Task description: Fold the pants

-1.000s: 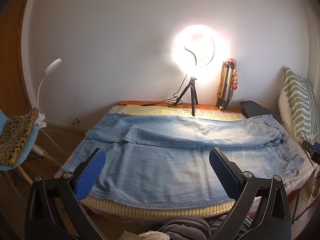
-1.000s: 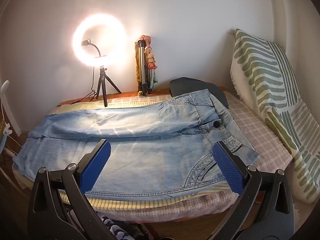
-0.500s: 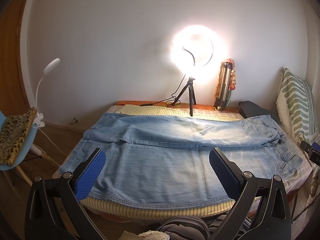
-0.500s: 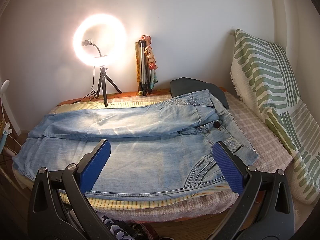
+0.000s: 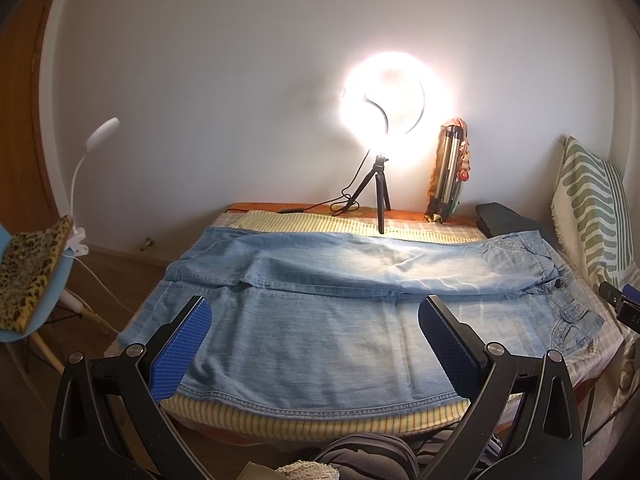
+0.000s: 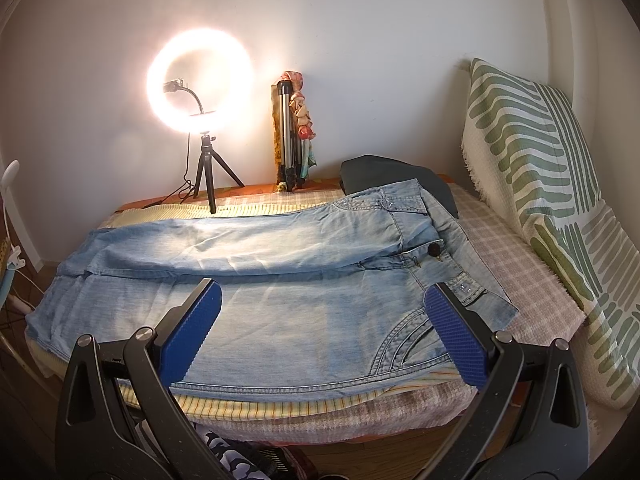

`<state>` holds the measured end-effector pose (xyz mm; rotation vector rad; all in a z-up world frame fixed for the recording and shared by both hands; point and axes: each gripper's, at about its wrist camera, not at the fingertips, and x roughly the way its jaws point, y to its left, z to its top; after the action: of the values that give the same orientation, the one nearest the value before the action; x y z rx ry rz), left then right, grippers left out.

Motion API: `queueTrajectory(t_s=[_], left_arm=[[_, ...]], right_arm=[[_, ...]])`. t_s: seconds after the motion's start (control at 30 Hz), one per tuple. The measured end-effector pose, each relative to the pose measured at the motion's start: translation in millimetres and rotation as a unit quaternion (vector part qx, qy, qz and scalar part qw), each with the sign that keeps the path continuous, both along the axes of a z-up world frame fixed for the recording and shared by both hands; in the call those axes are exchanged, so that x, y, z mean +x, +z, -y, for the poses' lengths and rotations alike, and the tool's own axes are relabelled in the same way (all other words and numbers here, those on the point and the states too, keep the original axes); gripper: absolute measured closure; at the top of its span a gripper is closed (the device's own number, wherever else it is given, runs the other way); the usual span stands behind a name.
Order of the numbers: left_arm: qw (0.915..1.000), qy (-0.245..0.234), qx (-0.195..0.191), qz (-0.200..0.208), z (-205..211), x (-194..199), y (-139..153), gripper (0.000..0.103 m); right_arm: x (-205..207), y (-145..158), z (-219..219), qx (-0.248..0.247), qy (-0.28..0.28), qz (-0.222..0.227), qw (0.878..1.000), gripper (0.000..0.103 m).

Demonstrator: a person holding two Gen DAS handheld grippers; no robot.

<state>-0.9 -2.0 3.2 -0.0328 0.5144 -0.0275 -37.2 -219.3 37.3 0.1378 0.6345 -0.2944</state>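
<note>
Faded light-blue denim pants [image 5: 320, 320] lie flat across a striped, ribbed bed cover [image 5: 320, 420], waistband twd the right. Left gripper [image 5: 316, 344] & right gripper [image 6: 324, 332] hover above the near hem, jaws wide apart, blue textured pads bare.

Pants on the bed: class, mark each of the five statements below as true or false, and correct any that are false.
1. The pants lie spread on the bed. True.
2. The left gripper is shut on the fabric. False: it is open, holding nothing.
3. The ring light is lit. True.
4. The waistband is toward the striped pillow. True.
5. The right gripper holds a hem. False: it is open and empty.
</note>
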Motion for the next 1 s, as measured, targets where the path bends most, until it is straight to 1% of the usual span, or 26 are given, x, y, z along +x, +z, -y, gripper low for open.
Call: queueTrajectory(t_s=[1.0], left_arm=[[1.0, -0.004, -0.002, 0.002, 3.4, -0.8, -0.5, 0.0]], right_arm=[[0.8, -4.4, -0.4, 0.006, 0.001, -0.002, 1.0, 0.0]])
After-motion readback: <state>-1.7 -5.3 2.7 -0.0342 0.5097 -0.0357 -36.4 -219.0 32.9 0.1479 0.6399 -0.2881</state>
